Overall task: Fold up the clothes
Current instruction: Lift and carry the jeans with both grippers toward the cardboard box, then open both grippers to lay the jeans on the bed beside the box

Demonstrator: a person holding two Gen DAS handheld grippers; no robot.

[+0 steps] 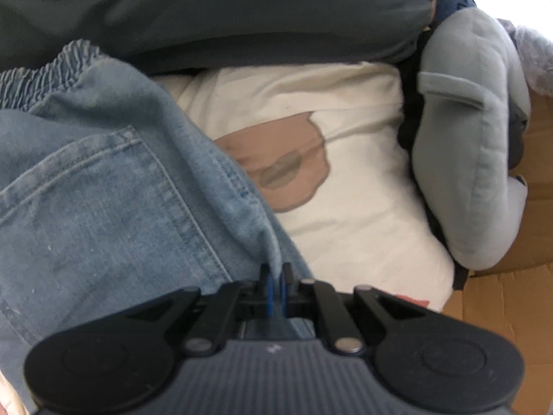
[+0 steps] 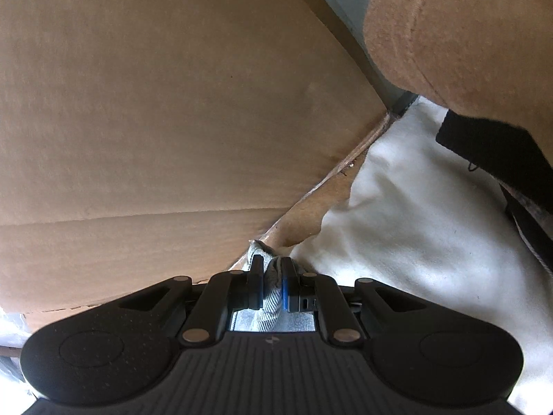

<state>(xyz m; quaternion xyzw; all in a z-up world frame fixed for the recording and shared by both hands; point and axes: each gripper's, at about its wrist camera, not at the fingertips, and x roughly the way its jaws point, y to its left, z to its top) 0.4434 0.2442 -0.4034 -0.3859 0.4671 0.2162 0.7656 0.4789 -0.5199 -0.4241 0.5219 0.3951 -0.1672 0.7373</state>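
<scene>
Faded blue jeans point(image 1: 103, 180), cream pillow point(image 1: 345, 180) printed with brown patches.

The jeans point(image 1: 103, 180) are light blue denim, faded, with a gathered elastic waistband and a stitched back pocket facing up. They lie crumpled over a cream cloth with a brown print, one folded edge rising into a ridge. In the right wrist view a pinched bit of the same pale denim point(image 2: 271, 287) shows its twill weave.

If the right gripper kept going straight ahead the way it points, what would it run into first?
Probably the cardboard box wall just ahead, near its corner seam; the right gripper, shut on denim fabric, points there. Depth is unclear.
</scene>
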